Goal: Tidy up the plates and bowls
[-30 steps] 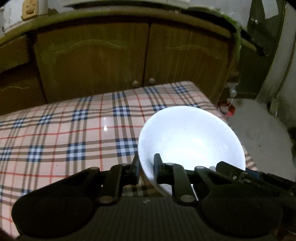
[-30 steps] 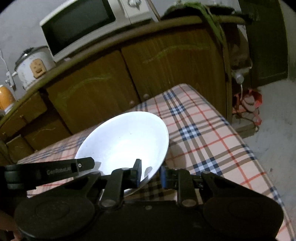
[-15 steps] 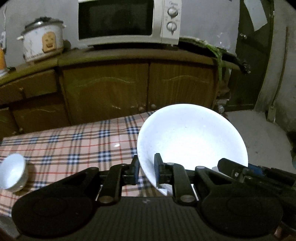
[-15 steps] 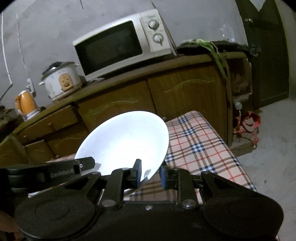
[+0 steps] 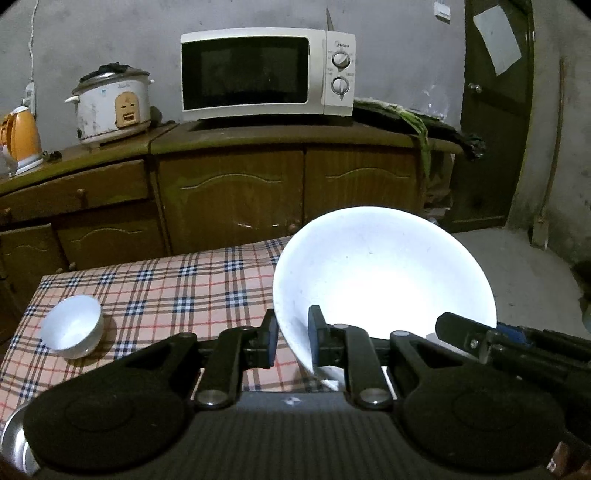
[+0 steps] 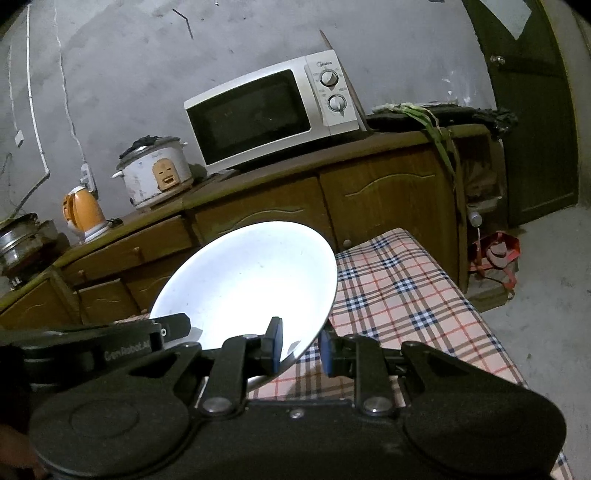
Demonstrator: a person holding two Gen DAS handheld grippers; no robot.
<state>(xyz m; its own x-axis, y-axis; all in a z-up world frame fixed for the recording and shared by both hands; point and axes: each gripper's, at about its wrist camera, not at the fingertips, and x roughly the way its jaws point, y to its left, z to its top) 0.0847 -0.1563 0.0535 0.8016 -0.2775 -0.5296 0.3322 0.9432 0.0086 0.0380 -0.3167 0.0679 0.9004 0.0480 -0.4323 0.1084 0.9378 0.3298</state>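
A rough grey wall [image 5: 110,33] backs a long brown wooden cabinet [image 5: 229,195] with arched door panels and small round knobs. On top stand a white microwave [image 5: 266,74], a white rice cooker [image 5: 112,105] and an orange kettle [image 5: 20,138] — green leaves [image 5: 417,125] droop over the cabinet's right end. A dark door [image 5: 495,110] stands at right, above bare grey floor [image 5: 517,266]. The table [image 5: 177,280] wears a checked cloth; light is dim.

Big white bowl [image 5: 384,273] between fingers [image 5: 269,332]
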